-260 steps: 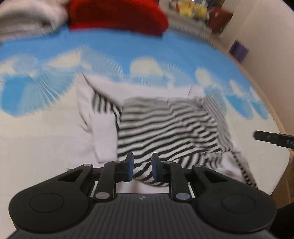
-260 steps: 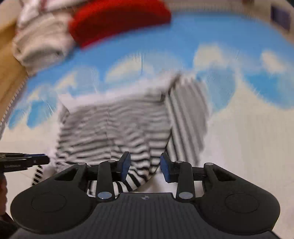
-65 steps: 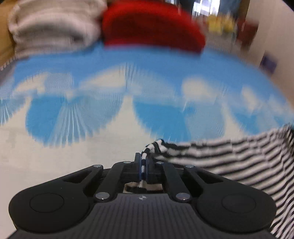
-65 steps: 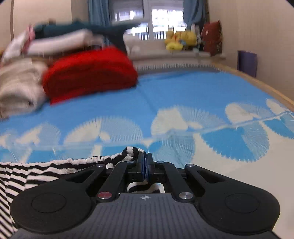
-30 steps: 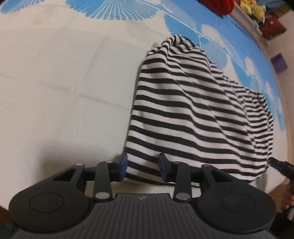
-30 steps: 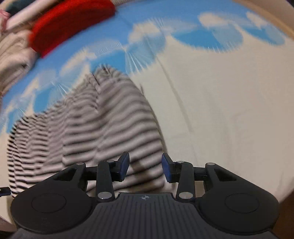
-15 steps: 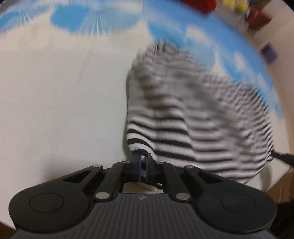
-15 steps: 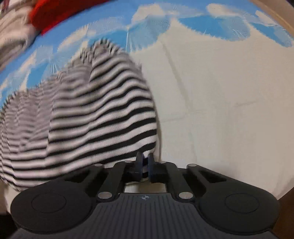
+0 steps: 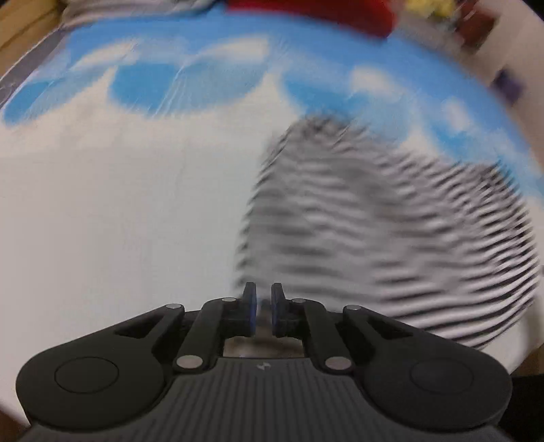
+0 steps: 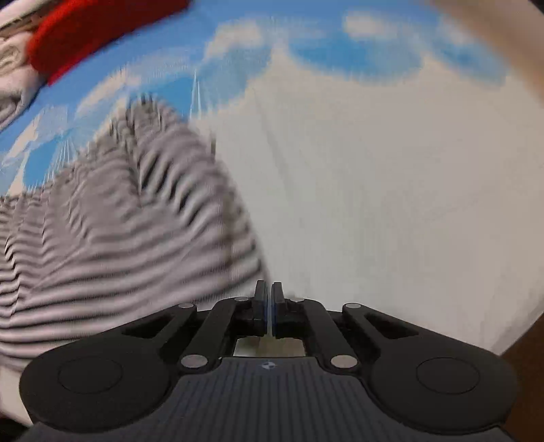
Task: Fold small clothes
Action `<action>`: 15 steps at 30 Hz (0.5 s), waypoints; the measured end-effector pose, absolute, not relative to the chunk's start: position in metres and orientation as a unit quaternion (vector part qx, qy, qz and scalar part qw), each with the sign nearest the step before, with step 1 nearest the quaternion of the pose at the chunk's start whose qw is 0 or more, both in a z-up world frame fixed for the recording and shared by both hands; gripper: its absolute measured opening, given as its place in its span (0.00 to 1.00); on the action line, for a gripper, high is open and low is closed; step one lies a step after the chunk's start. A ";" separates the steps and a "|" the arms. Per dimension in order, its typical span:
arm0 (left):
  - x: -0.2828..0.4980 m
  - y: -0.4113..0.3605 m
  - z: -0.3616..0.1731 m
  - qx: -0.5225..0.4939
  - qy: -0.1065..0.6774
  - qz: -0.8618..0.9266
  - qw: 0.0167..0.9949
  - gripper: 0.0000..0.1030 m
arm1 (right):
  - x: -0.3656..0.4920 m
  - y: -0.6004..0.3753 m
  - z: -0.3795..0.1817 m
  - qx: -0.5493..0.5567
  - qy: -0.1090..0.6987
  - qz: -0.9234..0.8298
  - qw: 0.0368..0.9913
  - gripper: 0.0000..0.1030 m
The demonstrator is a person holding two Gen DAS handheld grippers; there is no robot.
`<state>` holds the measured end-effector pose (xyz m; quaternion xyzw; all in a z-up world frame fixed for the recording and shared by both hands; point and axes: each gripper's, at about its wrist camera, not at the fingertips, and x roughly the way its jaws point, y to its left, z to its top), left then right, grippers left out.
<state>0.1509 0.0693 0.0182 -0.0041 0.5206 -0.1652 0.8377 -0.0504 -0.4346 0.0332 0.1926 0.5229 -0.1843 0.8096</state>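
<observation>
Between both jaws — striped garment (image 9: 391, 217)

One striped garment (image 9: 391, 224), two grippers, one red bundle (image 10: 88, 30).

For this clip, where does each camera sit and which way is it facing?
Left wrist: on the left gripper, looking steeply down along its fingers at the bed sheet; striped garment spreads to its right; only its own gripper shows.
Right wrist: on the right gripper, also angled down; garment spreads to its left; only its own gripper shows.
Shared: the garment, the sheet, the red bundle at the far end.
</observation>
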 end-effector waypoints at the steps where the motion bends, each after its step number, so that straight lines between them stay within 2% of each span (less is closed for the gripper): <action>1: 0.151 0.066 0.019 -0.022 0.519 -0.189 0.833 0.07 | -0.050 -0.432 0.042 0.178 0.500 -0.188 0.826 0.05; 2: 0.153 0.059 0.018 -0.031 0.525 -0.208 0.825 0.08 | -0.049 -0.429 0.050 0.180 0.477 -0.178 0.842 0.06; 3: 0.155 0.050 0.013 -0.034 0.538 -0.230 0.810 0.16 | -0.048 -0.427 0.054 0.193 0.461 -0.157 0.852 0.06; 4: 0.156 0.042 0.006 -0.030 0.554 -0.249 0.794 0.30 | -0.046 -0.424 0.055 0.210 0.455 -0.129 0.856 0.09; 6: 0.154 0.022 -0.010 0.014 0.586 -0.251 0.771 0.41 | -0.036 -0.414 0.044 0.241 0.480 -0.061 0.841 0.17; 8: 0.160 0.011 -0.023 0.059 0.604 -0.220 0.764 0.40 | -0.023 -0.400 0.023 0.212 0.539 -0.046 0.814 0.20; 10: 0.170 0.013 -0.021 0.043 0.600 -0.190 0.776 0.40 | -0.016 -0.390 0.000 0.150 0.599 -0.077 0.783 0.16; 12: 0.175 0.018 -0.006 0.039 0.559 -0.141 0.816 0.40 | -0.008 -0.389 0.008 0.157 0.585 -0.088 0.791 0.19; 15: 0.183 0.017 0.015 -0.004 0.505 -0.142 0.851 0.40 | 0.001 -0.385 0.031 0.165 0.521 -0.093 0.832 0.20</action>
